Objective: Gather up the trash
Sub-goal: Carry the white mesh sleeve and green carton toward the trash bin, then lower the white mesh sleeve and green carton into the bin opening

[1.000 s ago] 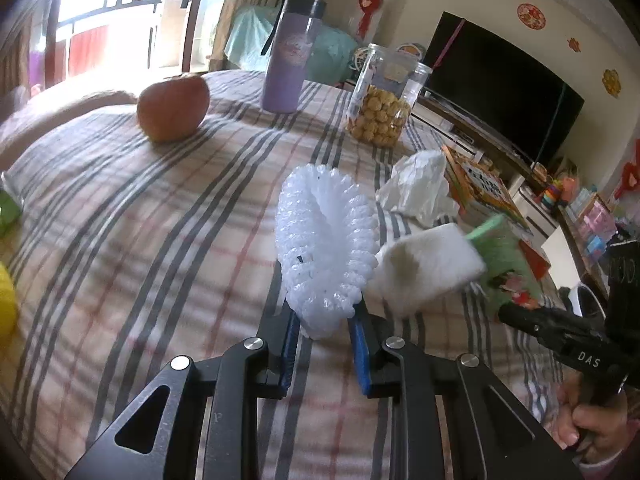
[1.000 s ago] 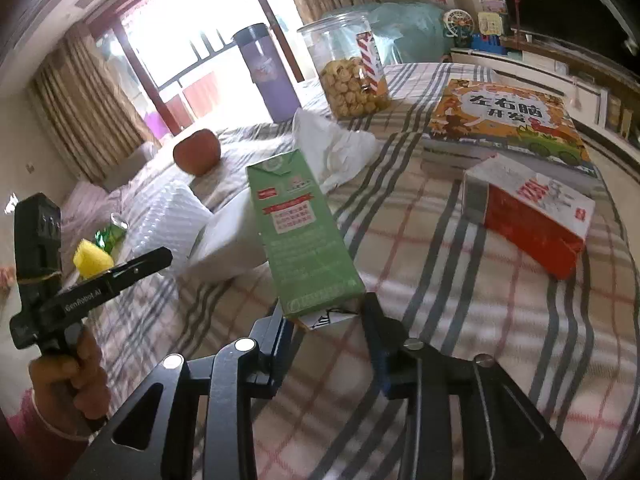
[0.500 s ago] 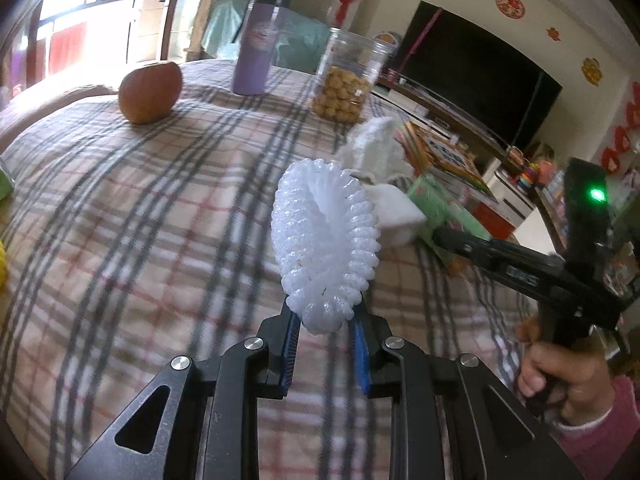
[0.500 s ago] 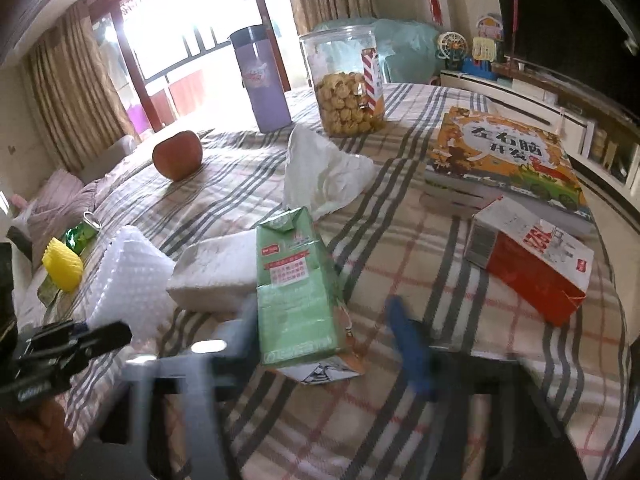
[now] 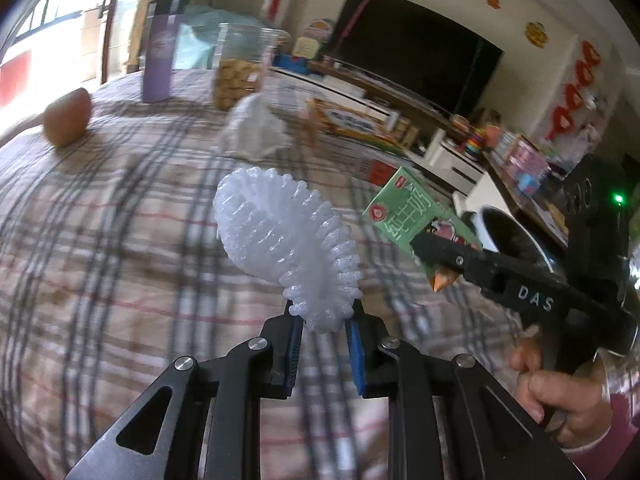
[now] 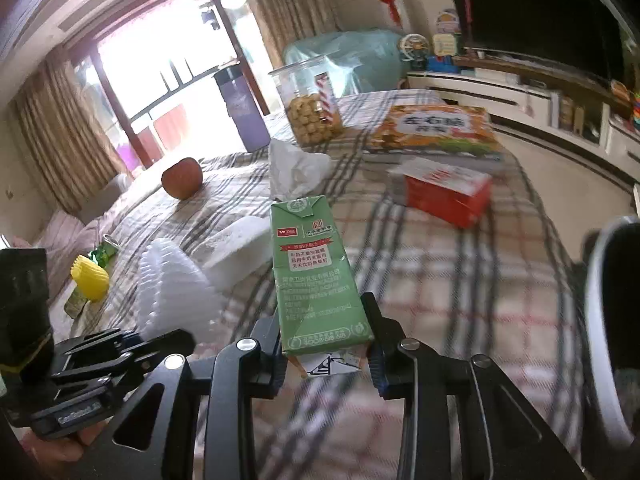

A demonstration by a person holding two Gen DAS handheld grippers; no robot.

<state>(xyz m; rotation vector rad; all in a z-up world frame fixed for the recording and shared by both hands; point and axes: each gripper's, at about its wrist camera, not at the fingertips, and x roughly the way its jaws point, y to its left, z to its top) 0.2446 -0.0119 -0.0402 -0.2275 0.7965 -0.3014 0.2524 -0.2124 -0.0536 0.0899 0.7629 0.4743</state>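
Observation:
My left gripper (image 5: 322, 334) is shut on a white foam fruit net (image 5: 284, 240) and holds it above the plaid table. My right gripper (image 6: 326, 344) is shut on a green milk carton (image 6: 314, 272), lifted off the table; the carton also shows in the left wrist view (image 5: 416, 216). The foam net shows at the left of the right wrist view (image 6: 172, 292). A white-rimmed bin (image 6: 612, 320) with a dark inside stands at the right table edge, also in the left wrist view (image 5: 516, 236). A crumpled tissue (image 6: 296, 172) and a white foam block (image 6: 236, 248) lie on the table.
On the plaid cloth (image 6: 440, 264) stand an apple (image 6: 182, 178), a purple bottle (image 6: 242, 112), a cookie jar (image 6: 312, 108), a picture book (image 6: 436, 132) and a red box (image 6: 448, 192). A yellow cup (image 6: 90, 278) and a green wrapper (image 6: 102, 250) lie far left.
Both grippers have swung right toward the bin at the table edge. The right gripper has lifted the carton off the table. The foam net stays held in the left gripper.

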